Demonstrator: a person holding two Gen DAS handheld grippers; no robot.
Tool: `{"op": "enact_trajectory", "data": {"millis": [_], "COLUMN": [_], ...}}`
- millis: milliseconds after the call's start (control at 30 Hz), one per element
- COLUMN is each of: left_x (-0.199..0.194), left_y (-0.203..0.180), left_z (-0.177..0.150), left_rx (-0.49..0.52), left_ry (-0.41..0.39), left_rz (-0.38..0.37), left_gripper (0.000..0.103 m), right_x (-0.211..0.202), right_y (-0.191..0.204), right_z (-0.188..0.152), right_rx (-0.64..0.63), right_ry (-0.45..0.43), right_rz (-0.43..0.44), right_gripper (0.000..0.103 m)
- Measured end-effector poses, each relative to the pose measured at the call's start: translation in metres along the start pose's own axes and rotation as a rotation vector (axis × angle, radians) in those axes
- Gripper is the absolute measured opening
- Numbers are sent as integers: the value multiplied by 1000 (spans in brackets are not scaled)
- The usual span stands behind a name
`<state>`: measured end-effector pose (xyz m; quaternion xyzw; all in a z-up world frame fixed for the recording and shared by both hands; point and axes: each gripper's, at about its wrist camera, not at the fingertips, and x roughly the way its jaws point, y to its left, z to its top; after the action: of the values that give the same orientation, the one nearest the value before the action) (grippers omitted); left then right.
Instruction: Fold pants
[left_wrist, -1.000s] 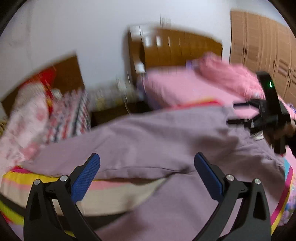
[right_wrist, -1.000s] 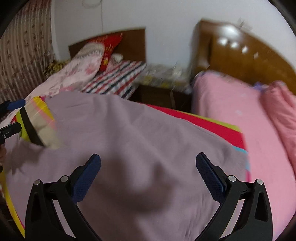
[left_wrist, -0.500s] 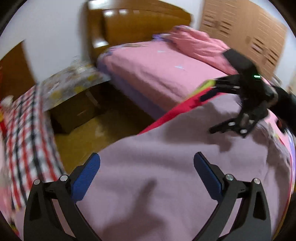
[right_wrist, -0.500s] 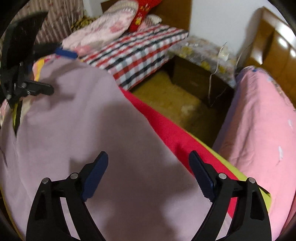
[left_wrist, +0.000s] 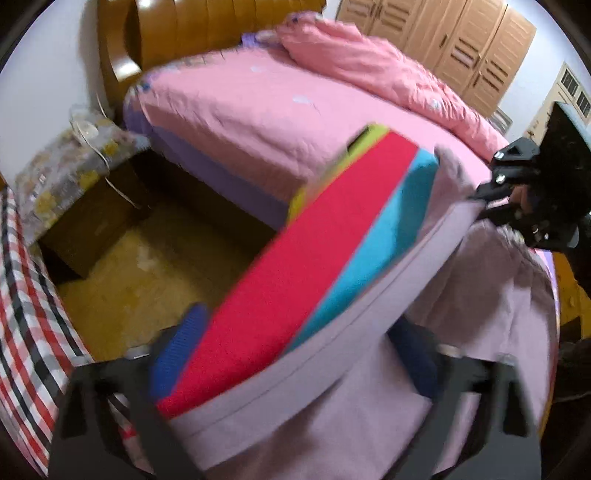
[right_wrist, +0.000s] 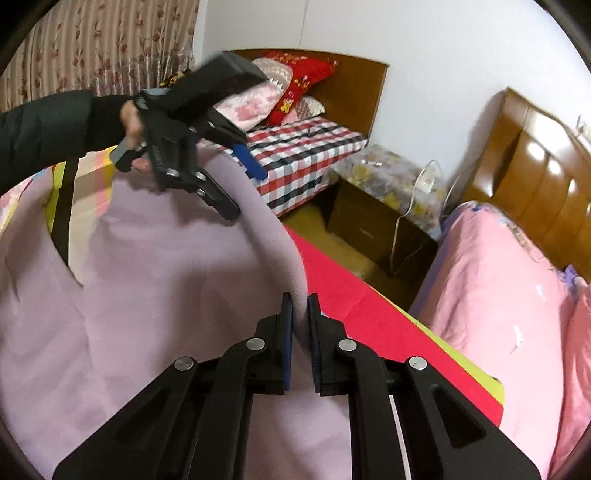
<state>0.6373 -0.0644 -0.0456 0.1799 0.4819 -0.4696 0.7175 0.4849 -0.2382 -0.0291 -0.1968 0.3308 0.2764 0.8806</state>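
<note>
Left wrist view is blurred: the left hand-held gripper (left_wrist: 291, 354) has its blue fingers spread wide, straddling the hem of the lilac pants (left_wrist: 461, 332), which lie on a striped mat (left_wrist: 332, 258). The right hand-held gripper (right_wrist: 300, 317) is clamped on a raised fold of the pants (right_wrist: 147, 277), the pinched cloth hiding its pads. A pink bed (right_wrist: 517, 288) and nightstand (right_wrist: 384, 206) stand beyond.

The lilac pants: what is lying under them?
Under the pants lies a striped mat, its red and yellow-green bands showing past the edge. How far it reaches beneath is covered.
</note>
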Motion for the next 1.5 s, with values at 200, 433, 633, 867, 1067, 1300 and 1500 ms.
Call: {"op": "enact_trajectory", "data": {"millis": [200, 433, 633, 867, 1067, 1300, 1500], "left_x": [-55, -149, -76, -105, -136, -136, -132], "left_y": [-63, -274, -377, -374, -343, -335, -334], "left_z": [-28, -111, -223, -286, -308, -338, -331], "left_rx": [147, 387, 263, -290, -588, -735, -725], "left_ry": [-39, -195, -74, -325, -448, -479, -472], "left_rz": [264, 753, 719, 570, 426, 308, 293], "left_gripper": [11, 10, 17, 93, 95, 97, 99], "right_x": [-41, -165, -171, -233, -228, -176, -162], "right_y": [32, 141, 221, 176, 101, 43, 20], "right_z": [-1, -44, -154, -213, -249, -247, -248], "right_rx": [-5, -48, 111, 692, 1088, 1232, 1241], "right_ry": [-91, -269, -25, -117, -198, -12, -38], "right_rz": [-129, -239, -152, -156, -101, -152, -138], "right_gripper": [9, 10, 54, 67, 66, 55, 43]}}
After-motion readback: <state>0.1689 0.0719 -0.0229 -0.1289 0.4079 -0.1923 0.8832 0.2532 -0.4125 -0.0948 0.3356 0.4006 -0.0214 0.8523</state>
